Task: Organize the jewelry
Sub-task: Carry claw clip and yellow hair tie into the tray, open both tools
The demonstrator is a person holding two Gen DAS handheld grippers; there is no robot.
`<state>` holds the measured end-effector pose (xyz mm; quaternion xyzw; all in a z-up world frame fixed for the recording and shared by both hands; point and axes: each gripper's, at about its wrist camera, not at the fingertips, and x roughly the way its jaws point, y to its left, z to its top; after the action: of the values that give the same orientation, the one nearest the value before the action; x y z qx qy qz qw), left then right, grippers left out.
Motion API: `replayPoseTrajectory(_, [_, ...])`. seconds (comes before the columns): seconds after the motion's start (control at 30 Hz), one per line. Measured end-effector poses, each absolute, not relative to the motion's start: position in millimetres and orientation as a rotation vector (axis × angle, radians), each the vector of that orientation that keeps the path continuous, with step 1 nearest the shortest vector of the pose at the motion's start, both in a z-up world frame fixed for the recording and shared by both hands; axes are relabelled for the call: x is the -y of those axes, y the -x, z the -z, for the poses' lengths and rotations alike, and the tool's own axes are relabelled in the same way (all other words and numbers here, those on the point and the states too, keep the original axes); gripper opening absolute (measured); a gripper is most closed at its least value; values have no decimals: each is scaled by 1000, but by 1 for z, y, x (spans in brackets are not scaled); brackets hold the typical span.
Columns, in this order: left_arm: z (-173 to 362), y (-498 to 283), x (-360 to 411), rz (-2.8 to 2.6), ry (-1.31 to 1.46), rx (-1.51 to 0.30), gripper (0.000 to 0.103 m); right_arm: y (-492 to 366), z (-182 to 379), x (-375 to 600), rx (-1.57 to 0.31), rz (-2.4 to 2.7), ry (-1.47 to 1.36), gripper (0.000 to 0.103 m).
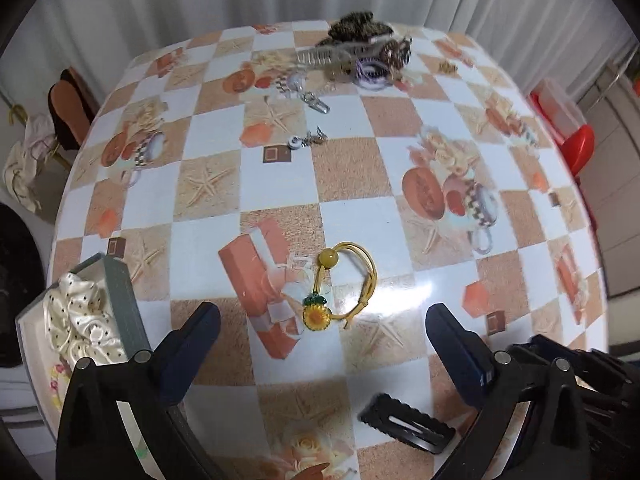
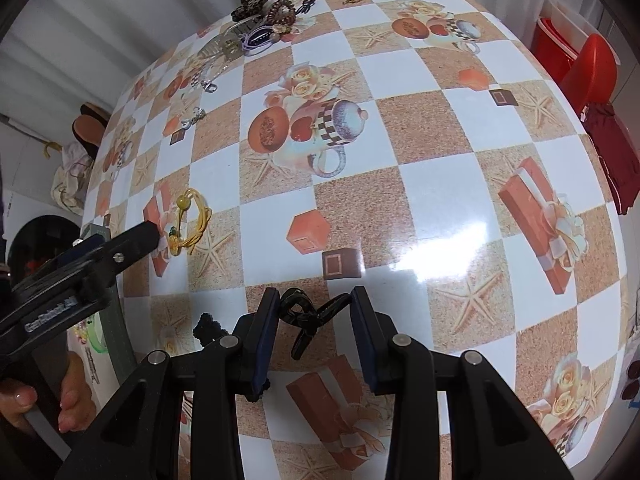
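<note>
A yellow cord bracelet (image 1: 370, 276) with a bead and a sunflower charm lies flat on the checked tablecloth (image 1: 352, 168). My left gripper (image 1: 322, 312) hangs over it with its jaws spread wide, and the pads touch nothing. In the right wrist view one of its fingers (image 2: 136, 240) reaches in from the left beside the bracelet (image 2: 192, 220). My right gripper (image 2: 314, 312) is shut on a black hair claw clip (image 2: 304, 316), which spans the gap between its pads above the table.
A grey box (image 1: 120, 304) with cream dotted satin cloth (image 1: 80, 320) inside sits at the left table edge. A black scalloped snap clip (image 1: 408, 428) lies near my fingers. Tangled hair accessories and chains (image 1: 360, 52) are piled at the far edge. Red containers (image 2: 568, 52) stand beyond the right edge.
</note>
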<state>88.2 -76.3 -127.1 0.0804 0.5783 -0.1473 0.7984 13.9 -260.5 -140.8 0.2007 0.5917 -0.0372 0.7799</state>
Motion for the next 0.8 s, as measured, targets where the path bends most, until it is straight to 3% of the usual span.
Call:
replayPoseTrajectory(0.27, [168, -106, 105, 335, -256, -1300, 103, -8, 144, 273, -1284, 99, -451, 39])
replayPoseTrajectory(0.33, [174, -107, 108, 337, -267, -1325, 89, -6, 144, 276, -1284, 104, -455, 39])
replayPoseTrajectory(0.43, [172, -105, 108, 349, -253, -1322, 80, -4, 145, 280, -1283, 111, -463, 39])
replayPoseTrajectory(0.47, [171, -103, 109, 359, -257, -1315, 68, -3, 145, 281, -1283, 112, -466, 39])
replayPoseTrajectory(0.53, [166, -98, 114, 392, -274, -1293, 20, -2, 144, 282, -1281, 113, -467, 39])
replayPoseTrajectory(0.57, [165, -97, 115, 405, -277, -1295, 9, -2, 144, 282, -1280, 112, -466, 39])
replayPoseTrajectory(0.8, [146, -86, 101, 448, -169, -1280, 10, -1, 137, 279, -1266, 104, -461, 39])
